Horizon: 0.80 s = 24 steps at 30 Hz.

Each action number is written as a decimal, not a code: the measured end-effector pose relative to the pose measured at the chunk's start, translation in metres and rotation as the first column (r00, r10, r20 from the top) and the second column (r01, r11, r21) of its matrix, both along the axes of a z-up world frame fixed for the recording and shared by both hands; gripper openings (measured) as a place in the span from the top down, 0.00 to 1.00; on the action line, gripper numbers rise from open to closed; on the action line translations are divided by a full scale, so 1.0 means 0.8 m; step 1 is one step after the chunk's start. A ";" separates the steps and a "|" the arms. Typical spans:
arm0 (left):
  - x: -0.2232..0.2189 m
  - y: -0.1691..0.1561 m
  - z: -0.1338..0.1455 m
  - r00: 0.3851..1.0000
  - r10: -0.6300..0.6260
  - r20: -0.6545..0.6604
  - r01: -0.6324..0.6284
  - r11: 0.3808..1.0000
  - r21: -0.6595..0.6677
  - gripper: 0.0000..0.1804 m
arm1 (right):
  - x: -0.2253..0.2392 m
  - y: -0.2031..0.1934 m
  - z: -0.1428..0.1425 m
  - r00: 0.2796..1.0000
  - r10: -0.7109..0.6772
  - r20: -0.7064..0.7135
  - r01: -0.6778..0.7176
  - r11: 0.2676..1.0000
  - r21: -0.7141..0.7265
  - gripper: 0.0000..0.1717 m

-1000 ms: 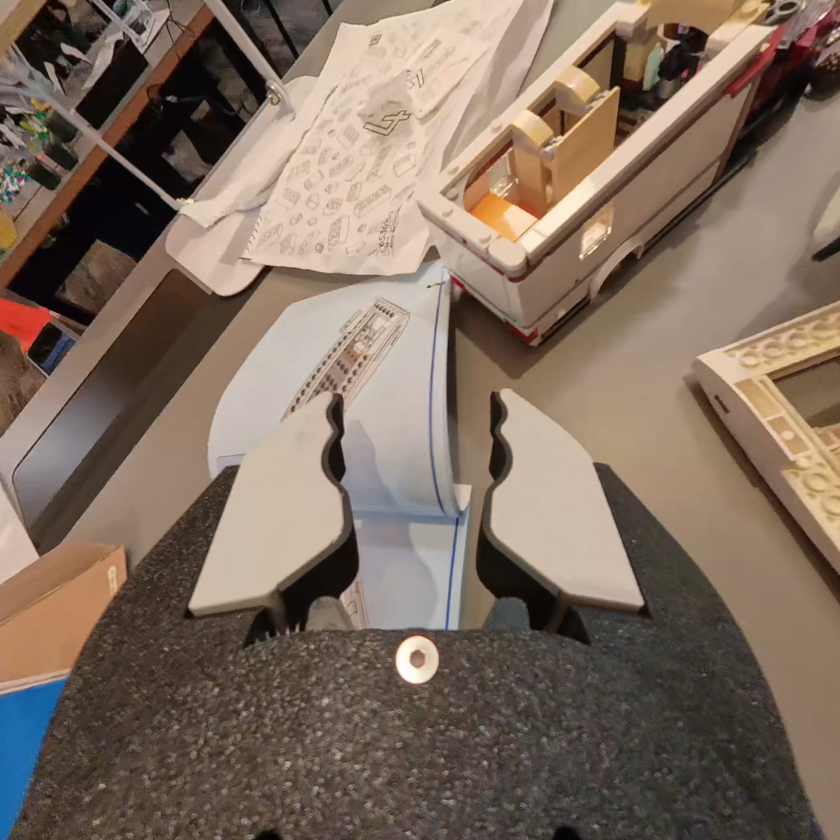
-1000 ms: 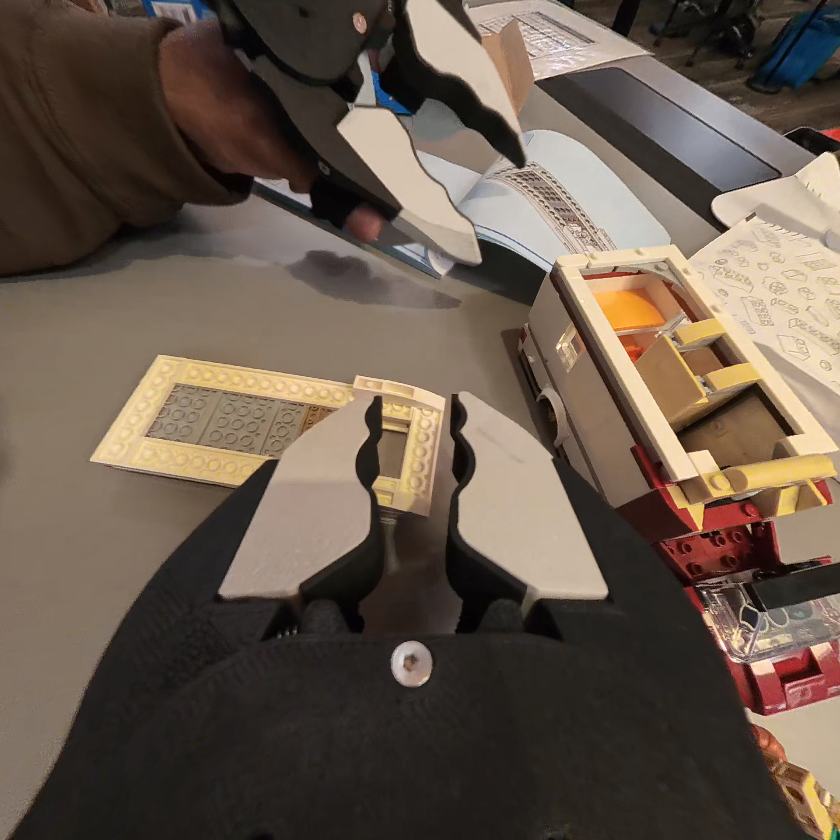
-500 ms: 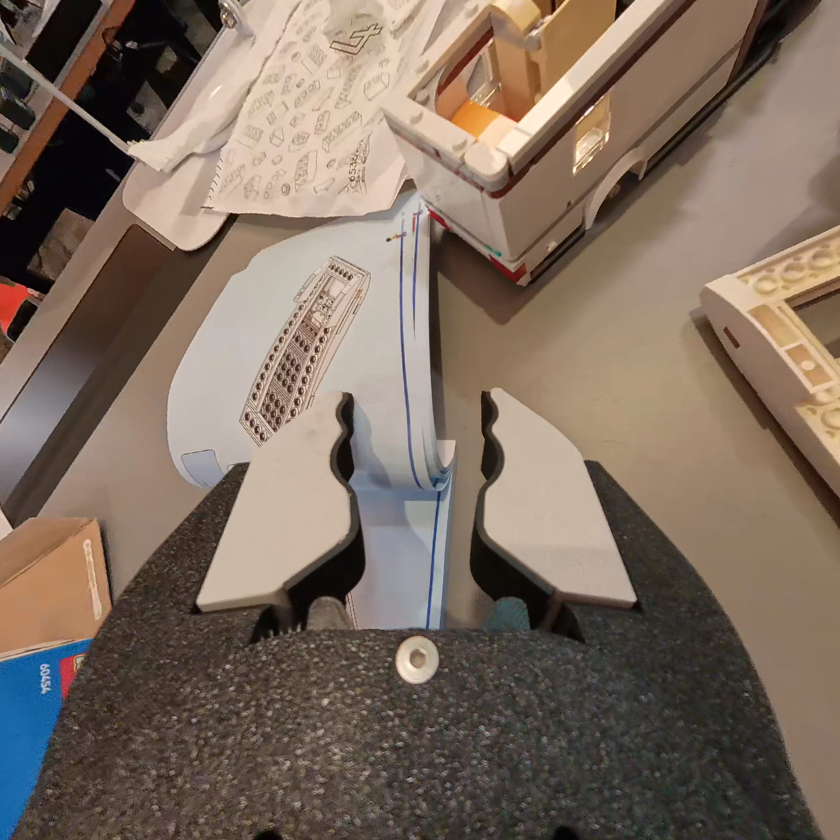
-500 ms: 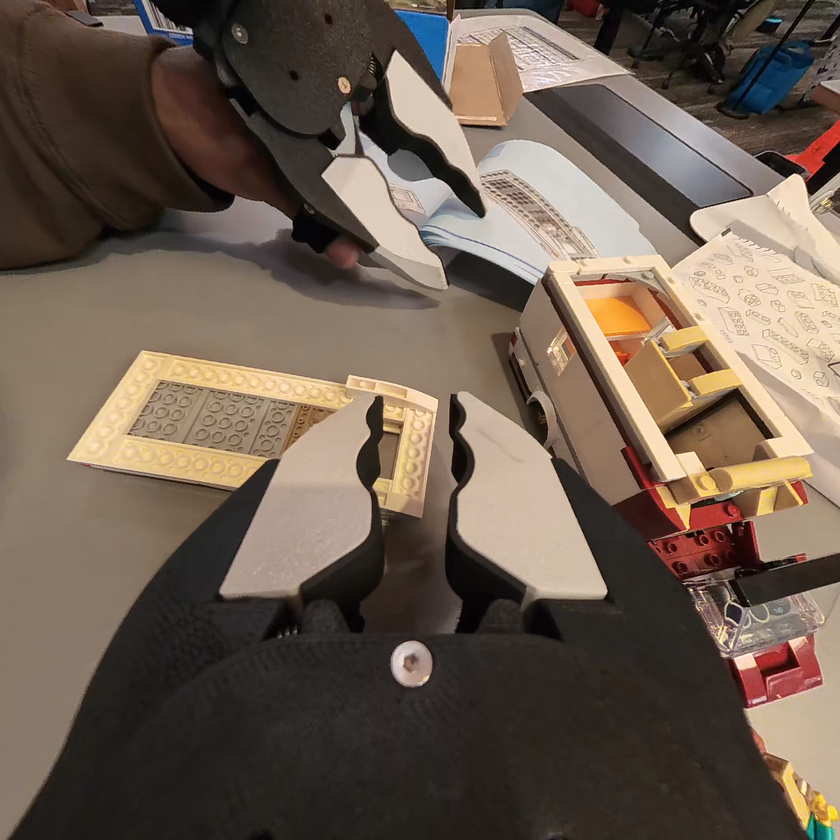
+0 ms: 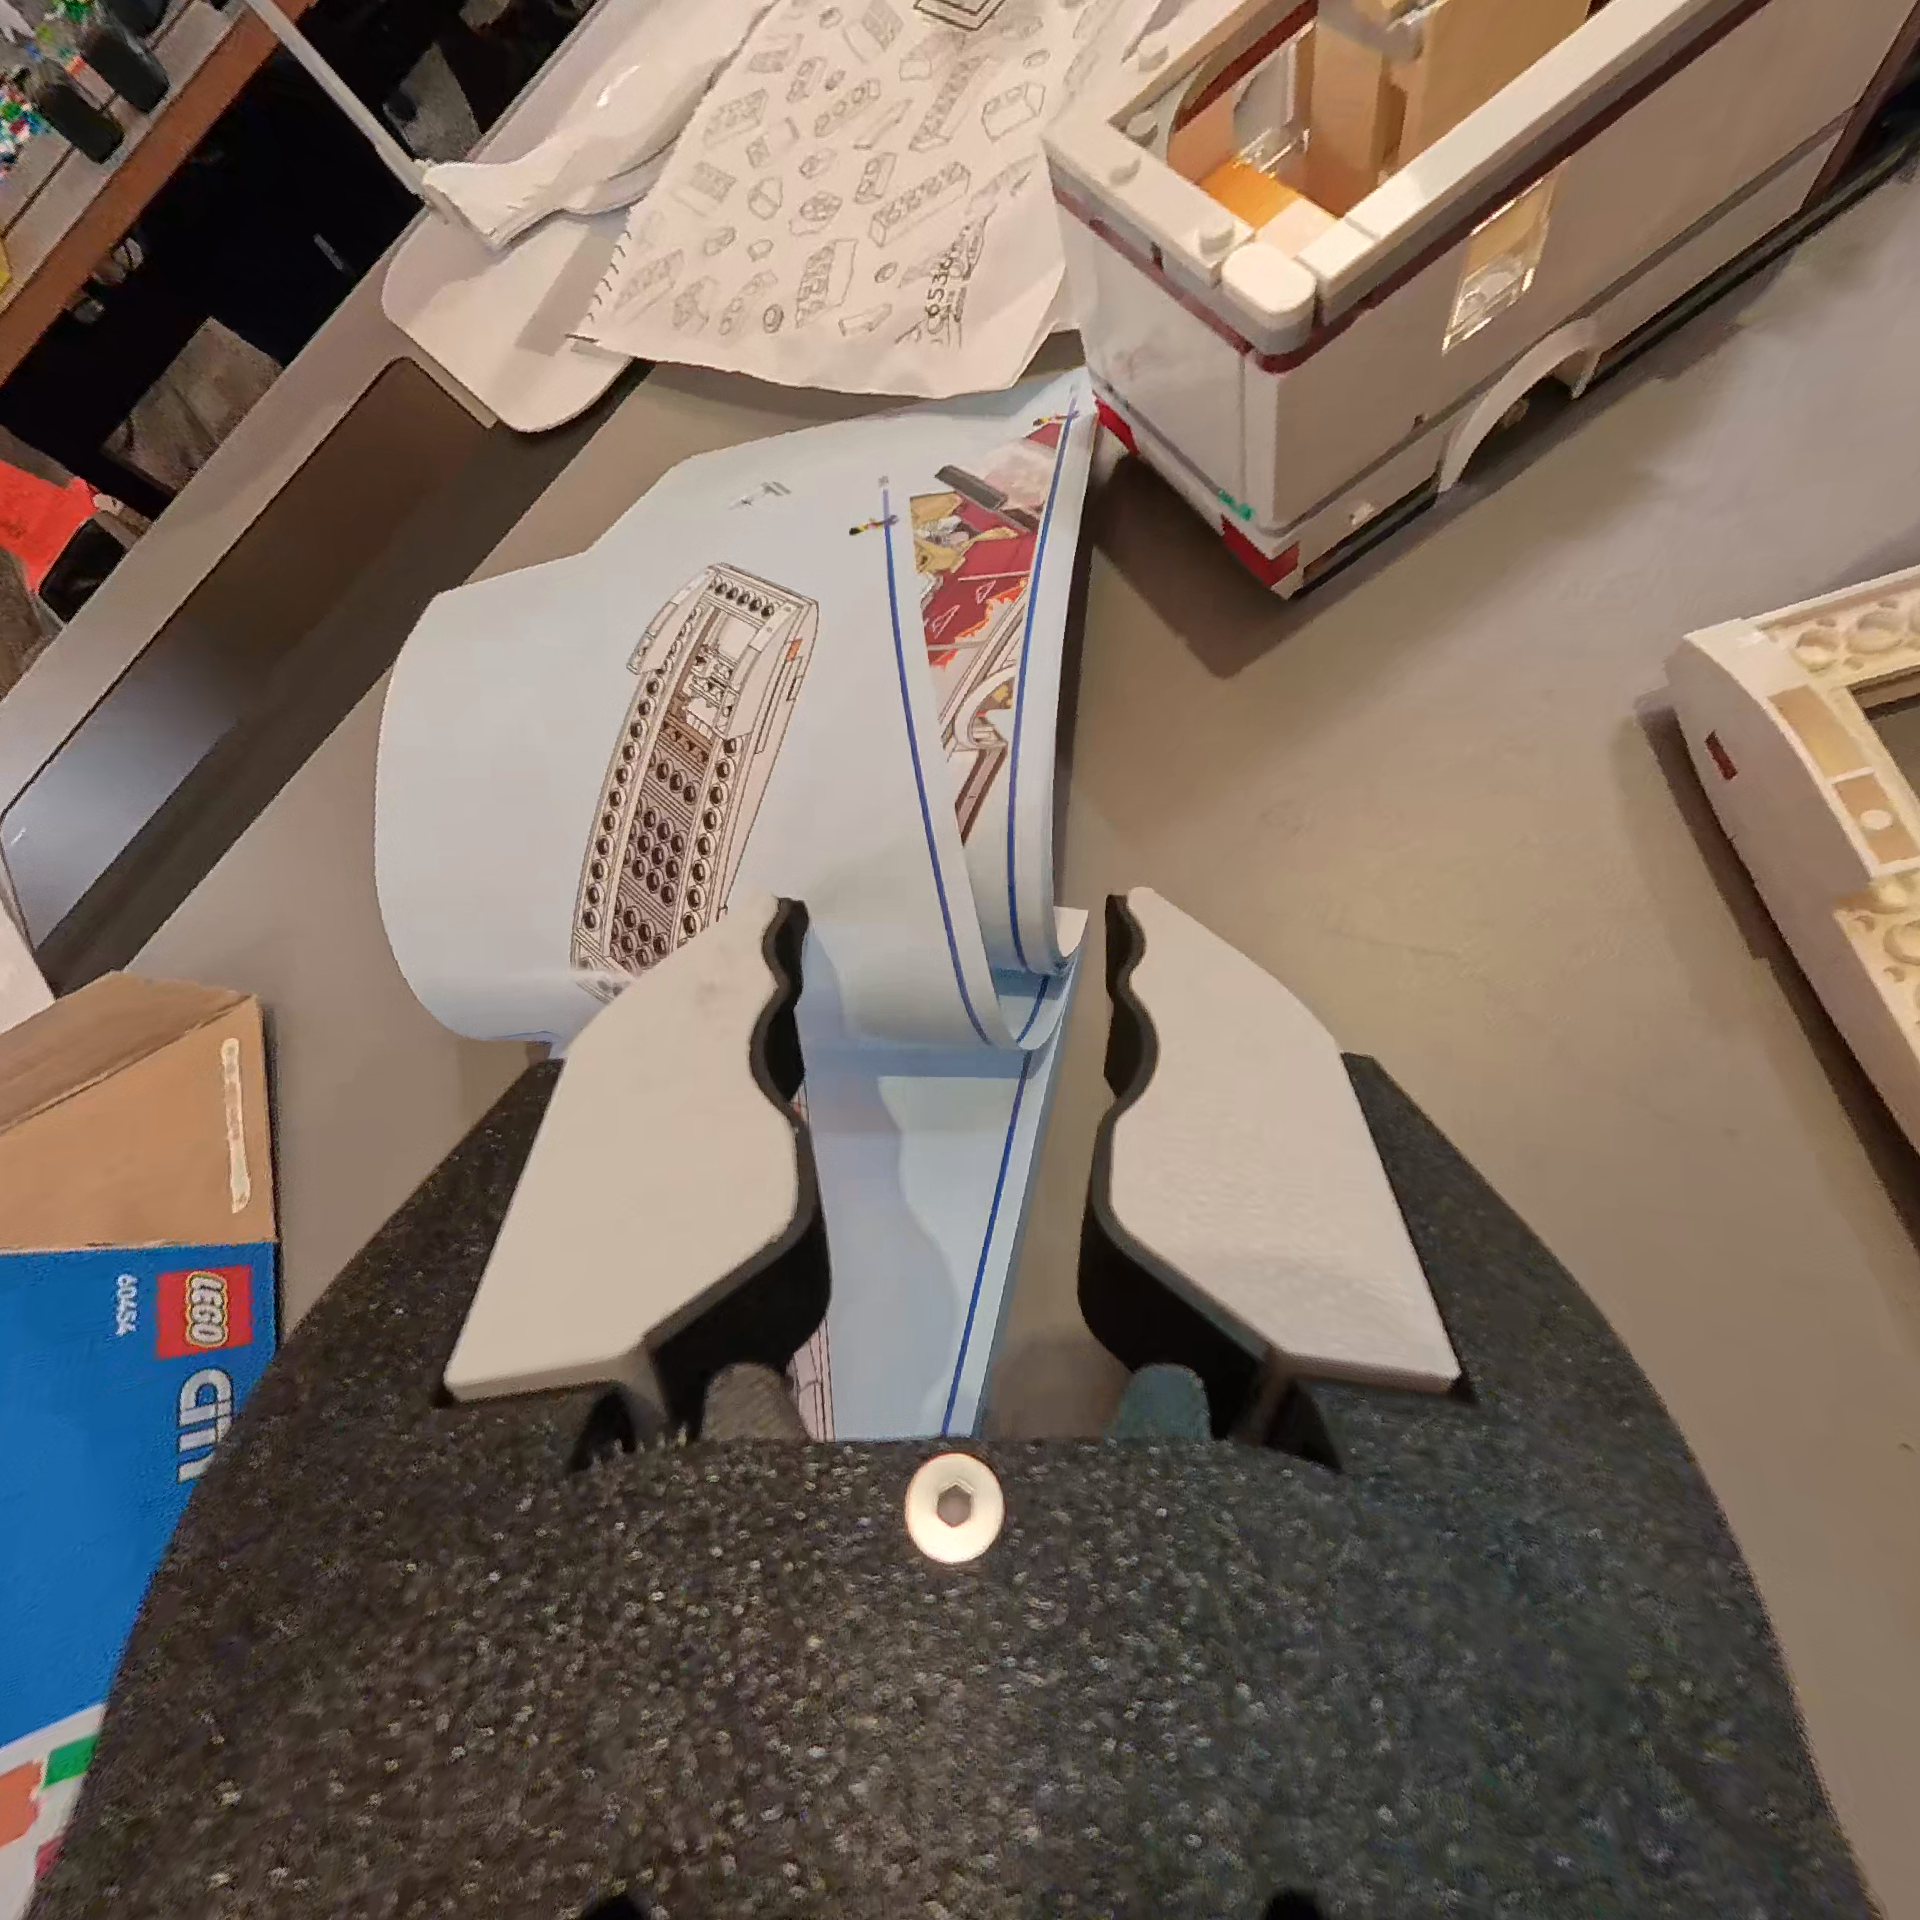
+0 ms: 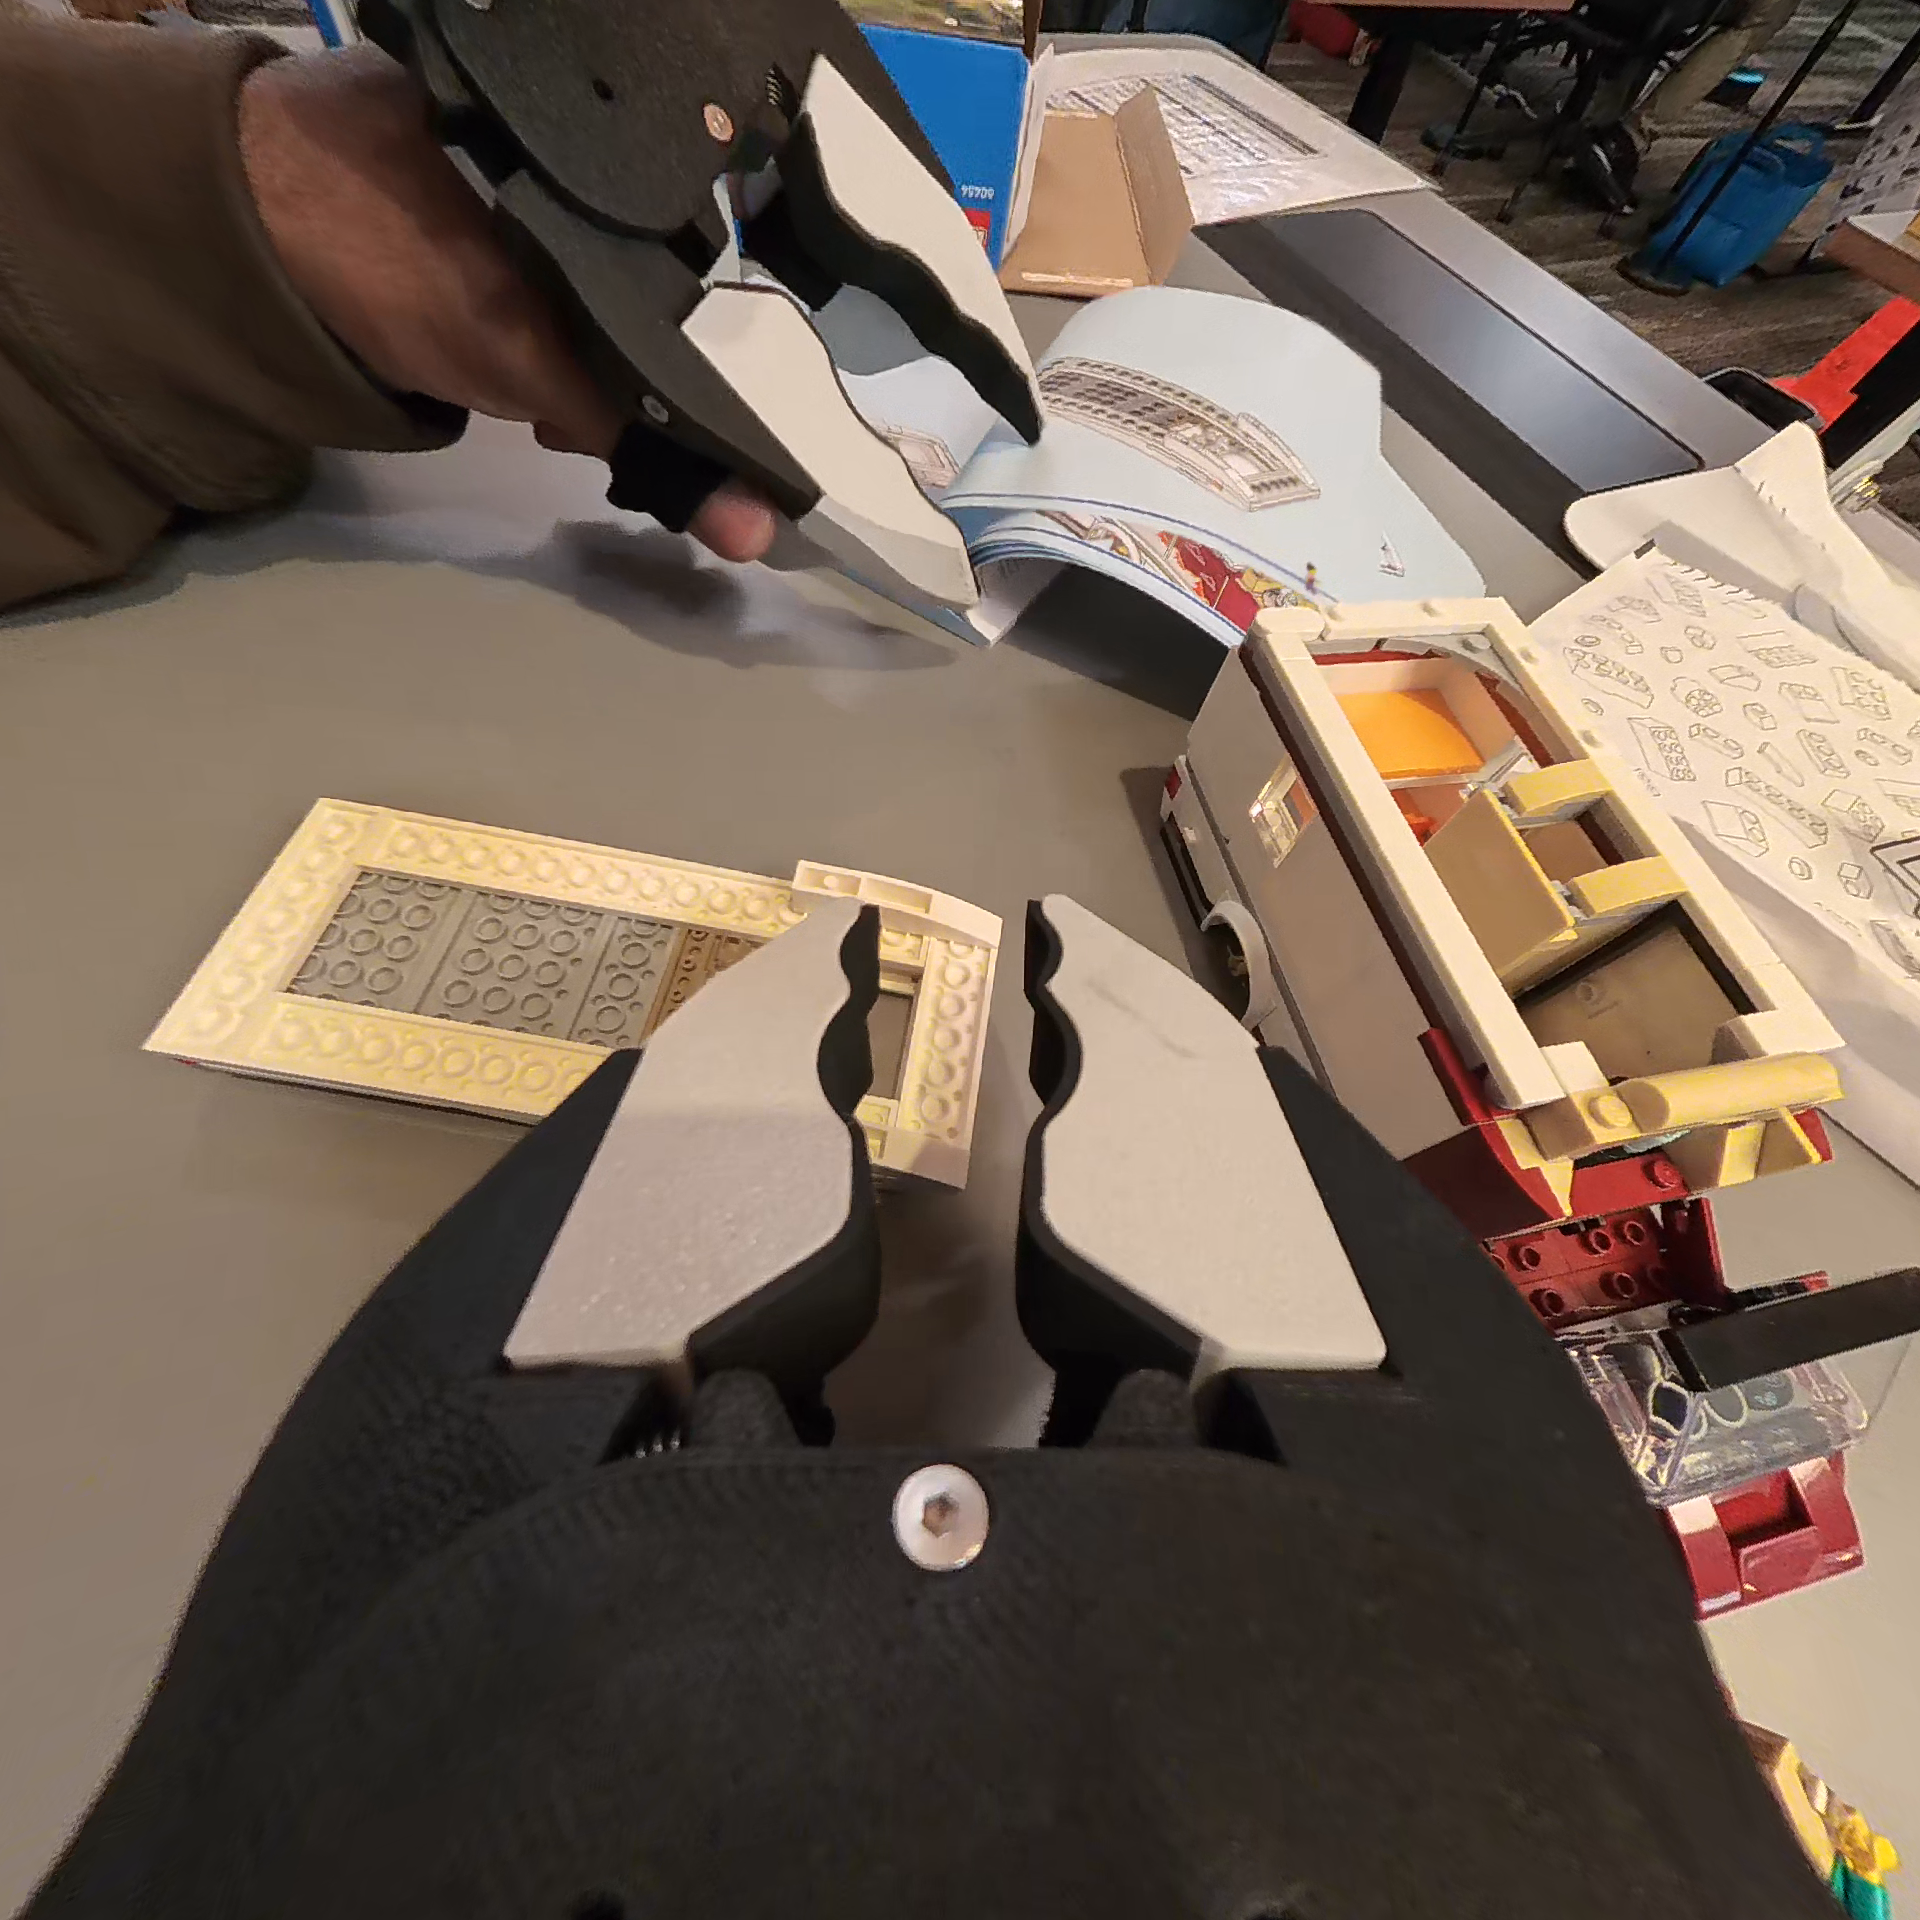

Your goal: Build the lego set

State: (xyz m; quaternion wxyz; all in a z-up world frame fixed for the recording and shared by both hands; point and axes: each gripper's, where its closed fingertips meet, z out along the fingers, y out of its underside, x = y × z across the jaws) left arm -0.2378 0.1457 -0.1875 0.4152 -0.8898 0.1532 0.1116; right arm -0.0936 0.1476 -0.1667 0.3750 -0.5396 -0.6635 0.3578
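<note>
My left gripper [image 5: 956,914] is open over a light blue instruction booklet [image 5: 623,727] on the grey table. Curled pages rise between its fingers, and the pads do not press on them. In the right wrist view the left gripper [image 6: 997,509] straddles the edge of the booklet [image 6: 1195,416], one fingertip on the upper page and the other low at the page edges. My right gripper [image 6: 951,914] is open and empty, hovering over the near end of a flat cream roof plate [image 6: 416,894]. A cream and red brick van [image 6: 1455,883] without its roof stands to the right.
A white sheet printed with brick drawings [image 5: 831,208] lies behind the booklet. A blue box with a cardboard flap [image 5: 125,1122] sits at the left. The van [image 5: 1403,312] and roof plate [image 5: 1829,748] are right of the left gripper. Clear and red brick parts [image 6: 1714,1403] lie near the van. A brown sleeve [image 6: 125,312] reaches in. The flat cream roof plate [image 6: 416,894] lies some 11 cm from my right tips, 15 cm from my left tips.
The left gripper has shifted over the booklet. The curled pages have lifted and fanned apart, showing a coloured page. The right gripper has hardly moved.
</note>
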 end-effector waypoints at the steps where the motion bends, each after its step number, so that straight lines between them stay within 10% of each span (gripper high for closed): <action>1: -0.001 -0.002 0.001 1.000 0.009 -0.002 -0.009 1.000 0.001 0.68 | 0.000 0.000 0.000 1.000 0.000 -0.001 0.000 1.000 0.000 0.85; 24: -0.034 -0.033 0.004 0.942 0.307 0.137 -0.318 0.946 0.064 0.69 | 0.000 -0.009 0.002 1.000 0.019 -0.004 -0.019 1.000 0.020 0.85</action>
